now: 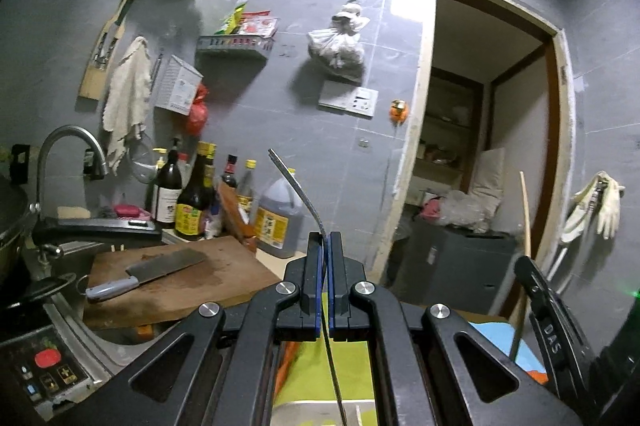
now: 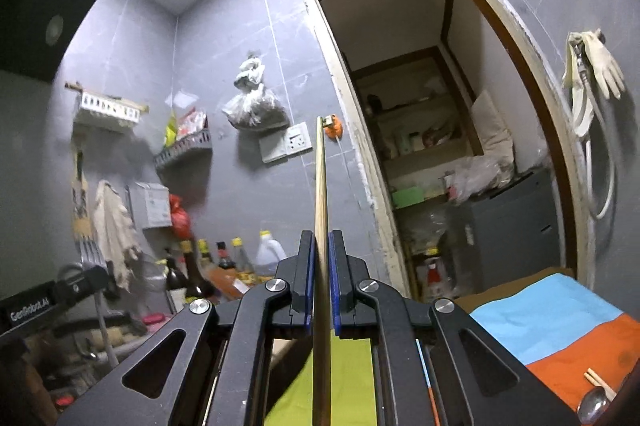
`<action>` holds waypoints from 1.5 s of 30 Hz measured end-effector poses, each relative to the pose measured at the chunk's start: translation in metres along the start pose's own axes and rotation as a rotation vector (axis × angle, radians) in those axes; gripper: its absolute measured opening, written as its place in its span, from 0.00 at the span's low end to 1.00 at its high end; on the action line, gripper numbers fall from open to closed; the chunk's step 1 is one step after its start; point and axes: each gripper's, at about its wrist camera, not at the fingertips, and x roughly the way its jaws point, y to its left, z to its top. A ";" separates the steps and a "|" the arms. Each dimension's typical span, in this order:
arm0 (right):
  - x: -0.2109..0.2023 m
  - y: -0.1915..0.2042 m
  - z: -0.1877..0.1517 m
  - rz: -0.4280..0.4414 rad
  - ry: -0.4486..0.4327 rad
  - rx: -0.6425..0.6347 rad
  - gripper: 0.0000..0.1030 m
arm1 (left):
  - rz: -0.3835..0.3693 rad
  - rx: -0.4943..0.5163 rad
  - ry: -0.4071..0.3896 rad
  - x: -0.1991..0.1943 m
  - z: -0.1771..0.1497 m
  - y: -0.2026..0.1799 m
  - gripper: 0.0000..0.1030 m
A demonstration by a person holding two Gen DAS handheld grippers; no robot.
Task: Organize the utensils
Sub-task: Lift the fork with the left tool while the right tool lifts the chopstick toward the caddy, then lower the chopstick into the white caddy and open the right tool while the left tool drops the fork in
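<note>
My left claw (image 1: pixel 325 238) grips a thin metal utensil handle (image 1: pixel 296 186); my right claw (image 2: pixel 322 238) grips a wooden chopstick (image 2: pixel 320 178), both raised toward open grey wall.

Open air is left ahead toward the doorway (image 1: pixel 480 130); leftward, passage is blocked by bottles (image 1: pixel 192 202) and a cleaver (image 1: pixel 160 268) (on its board (image 1: pixel 224 278)).
</note>
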 end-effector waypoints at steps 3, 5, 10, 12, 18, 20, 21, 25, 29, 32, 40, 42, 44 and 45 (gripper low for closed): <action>0.000 0.000 -0.009 -0.008 0.007 -0.023 0.05 | 0.016 0.009 0.000 0.004 -0.010 0.000 0.00; 0.002 0.001 -0.015 0.002 0.024 -0.034 0.05 | 0.028 0.029 -0.004 0.005 -0.018 -0.003 0.00; 0.005 -0.001 -0.025 0.003 0.054 -0.043 0.05 | 0.047 0.063 -0.007 0.005 -0.034 -0.008 0.00; 0.003 -0.001 -0.029 0.006 0.066 -0.052 0.05 | 0.046 0.077 -0.005 0.005 -0.040 -0.011 0.00; 0.000 -0.003 -0.036 0.024 0.104 -0.054 0.05 | 0.024 0.098 0.008 0.000 -0.056 -0.019 0.00; -0.001 -0.003 -0.037 0.029 0.121 -0.057 0.05 | 0.019 0.110 0.018 0.000 -0.059 -0.022 0.00; -0.001 -0.003 -0.038 0.032 0.129 -0.057 0.05 | 0.015 0.117 0.029 0.000 -0.060 -0.024 0.00; -0.002 -0.005 -0.042 0.041 0.165 -0.060 0.05 | 0.002 0.123 0.070 0.002 -0.065 -0.028 0.00; -0.006 -0.006 -0.045 0.053 0.189 -0.065 0.05 | -0.007 0.129 0.116 0.004 -0.068 -0.029 0.00; -0.008 -0.007 -0.045 0.065 0.203 -0.069 0.05 | -0.025 0.105 0.151 0.006 -0.069 -0.027 0.00; -0.011 -0.008 -0.045 0.084 0.239 -0.075 0.06 | -0.063 0.061 0.227 0.005 -0.070 -0.021 0.02; -0.012 -0.009 -0.045 0.086 0.247 -0.073 0.06 | -0.072 0.046 0.243 0.005 -0.069 -0.019 0.02; -0.013 -0.009 -0.045 0.088 0.252 -0.074 0.07 | -0.078 0.038 0.241 0.003 -0.068 -0.019 0.05; -0.013 -0.010 -0.044 0.087 0.249 -0.076 0.08 | -0.079 0.037 0.235 0.001 -0.066 -0.019 0.08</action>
